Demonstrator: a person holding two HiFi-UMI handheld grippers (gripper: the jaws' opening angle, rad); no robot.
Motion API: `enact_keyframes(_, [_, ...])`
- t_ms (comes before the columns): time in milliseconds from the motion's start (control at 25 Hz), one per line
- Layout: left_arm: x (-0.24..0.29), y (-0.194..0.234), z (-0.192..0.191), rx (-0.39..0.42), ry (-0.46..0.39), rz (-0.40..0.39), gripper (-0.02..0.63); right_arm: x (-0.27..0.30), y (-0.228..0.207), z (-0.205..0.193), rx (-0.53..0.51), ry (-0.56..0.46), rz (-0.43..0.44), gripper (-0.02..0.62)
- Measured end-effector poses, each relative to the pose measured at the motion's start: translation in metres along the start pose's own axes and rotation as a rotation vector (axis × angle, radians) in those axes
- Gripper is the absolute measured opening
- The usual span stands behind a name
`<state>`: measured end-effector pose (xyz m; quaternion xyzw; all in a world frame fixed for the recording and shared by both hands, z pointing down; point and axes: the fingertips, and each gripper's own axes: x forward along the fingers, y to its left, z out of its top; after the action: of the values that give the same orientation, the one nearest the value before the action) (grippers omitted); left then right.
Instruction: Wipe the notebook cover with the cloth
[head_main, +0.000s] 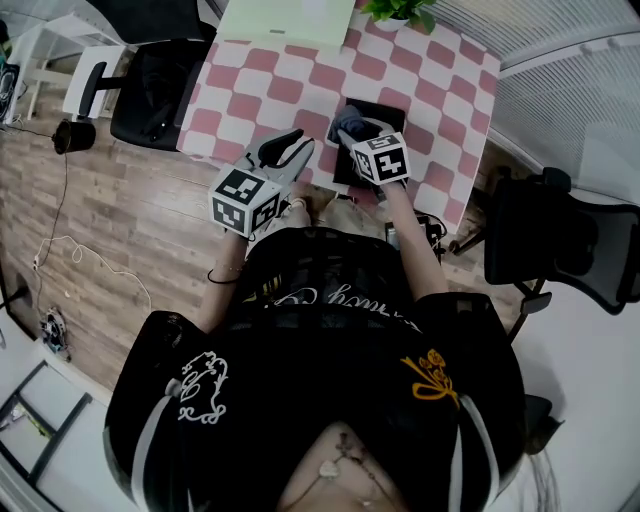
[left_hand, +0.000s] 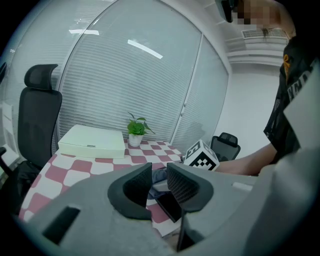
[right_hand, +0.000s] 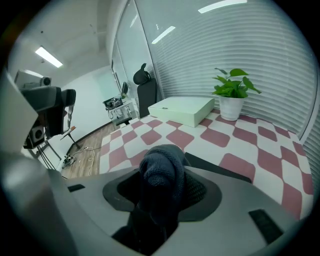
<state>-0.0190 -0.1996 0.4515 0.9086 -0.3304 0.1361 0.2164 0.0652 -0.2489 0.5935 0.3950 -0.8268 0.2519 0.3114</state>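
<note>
My right gripper (right_hand: 165, 189) is closed on the cloth (right_hand: 161, 170): the dark knitted cloth is bunched between the two jaws and rises in a lump above them. Just under and ahead of this gripper lies the notebook (right_hand: 216, 168), a flat dark cover on the red and white checked surface (right_hand: 235, 135). I see only a strip of the cover beyond the jaws, and I cannot tell if the cloth touches it. My left gripper (left_hand: 159, 182) has its jaws a little apart, with a narrow gap, and nothing is held between them. Through this gap I see the cloth and a corner of the notebook, farther ahead. In the head view the left gripper hangs at the near edge of the surface, just beside the right one. Well ahead of both grippers, at the far side of the surface, rests a flat white box (right_hand: 182, 110), and to the right of it stands a small green plant (right_hand: 231, 92). Off to the left of the left gripper, beside the surface, a black office chair (head_main: 150, 90) stands on the wooden floor (head_main: 110, 220).
</note>
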Motion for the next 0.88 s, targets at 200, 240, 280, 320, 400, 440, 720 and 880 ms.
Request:
enact_keyframes(200, [-0.007,0.005,-0.003,-0.010,-0.002,0.016,0.092,0.012,-0.001,-0.018,-0.027,0.056,0.004,0.169])
enact_keyframes(240, [-0.008,0.006,-0.003,-0.011,-0.002,0.017,0.092,0.011,-0.003,-0.020,-0.015,0.053,0.005,0.169])
enact_keyframes(280, [-0.008,0.007,-0.003,-0.012,-0.001,0.018,0.092,0.009,-0.006,-0.021,-0.003,0.050,0.003,0.170])
enact_keyframes(320, [-0.009,0.007,-0.004,-0.013,0.000,0.019,0.092,0.007,-0.009,-0.022,0.004,0.050,-0.002,0.170])
enact_keyframes(400, [-0.009,0.007,-0.004,-0.013,0.002,0.017,0.092,0.001,-0.017,-0.026,0.016,0.051,-0.016,0.170])
enact_keyframes(440, [-0.008,0.007,-0.004,-0.013,0.002,0.013,0.092,-0.002,-0.021,-0.028,0.022,0.051,-0.024,0.169])
enact_keyframes(720, [0.003,-0.001,-0.001,0.003,0.005,-0.026,0.092,-0.030,-0.055,-0.047,0.084,0.043,-0.093,0.170])
enact_keyframes(880, [0.010,-0.008,0.000,0.015,0.012,-0.054,0.092,-0.047,-0.073,-0.060,0.122,0.041,-0.141,0.170])
